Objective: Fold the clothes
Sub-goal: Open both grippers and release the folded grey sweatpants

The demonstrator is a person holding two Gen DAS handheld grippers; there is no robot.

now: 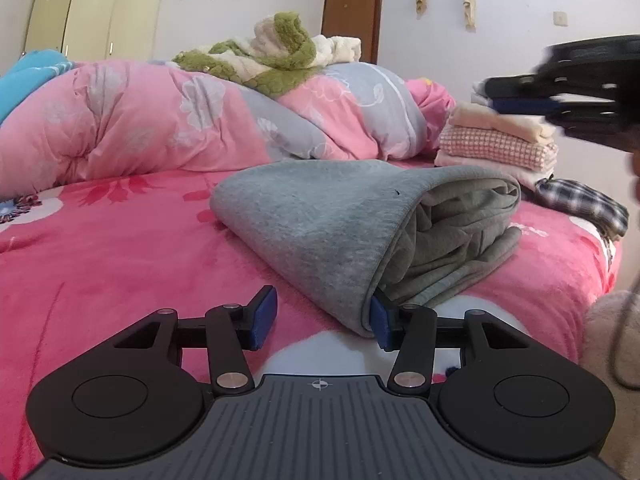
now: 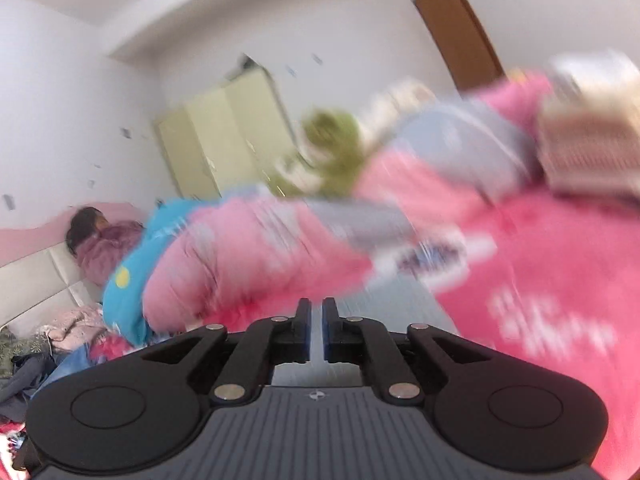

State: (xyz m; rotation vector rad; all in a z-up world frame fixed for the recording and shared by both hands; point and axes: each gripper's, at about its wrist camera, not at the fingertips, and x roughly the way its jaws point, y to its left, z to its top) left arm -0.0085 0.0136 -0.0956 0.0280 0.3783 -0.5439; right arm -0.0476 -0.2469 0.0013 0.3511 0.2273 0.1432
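A folded grey garment (image 1: pixel 328 216) lies on the pink bed sheet (image 1: pixel 100 280), its layered open edges facing right. My left gripper (image 1: pixel 320 312) is low at the garment's near corner and open wide. Its right fingertip (image 1: pixel 380 320) is tucked against the cloth edge, and its left fingertip (image 1: pixel 264 316) stands free over the sheet. My right gripper (image 1: pixel 490 96) hangs blurred in the air at the upper right, above the bed. In the right wrist view the right gripper (image 2: pixel 317 320) shows a narrow gap with nothing between its fingers; the view is smeared.
A stack of folded clothes (image 1: pixel 496 140) and a plaid garment (image 1: pixel 580 204) sit at the bed's right side. A bunched pink quilt (image 1: pixel 160 120) with a green-and-white fleece (image 1: pixel 276 52) fills the back. A person (image 2: pixel 104 240) lies at the bed's far end.
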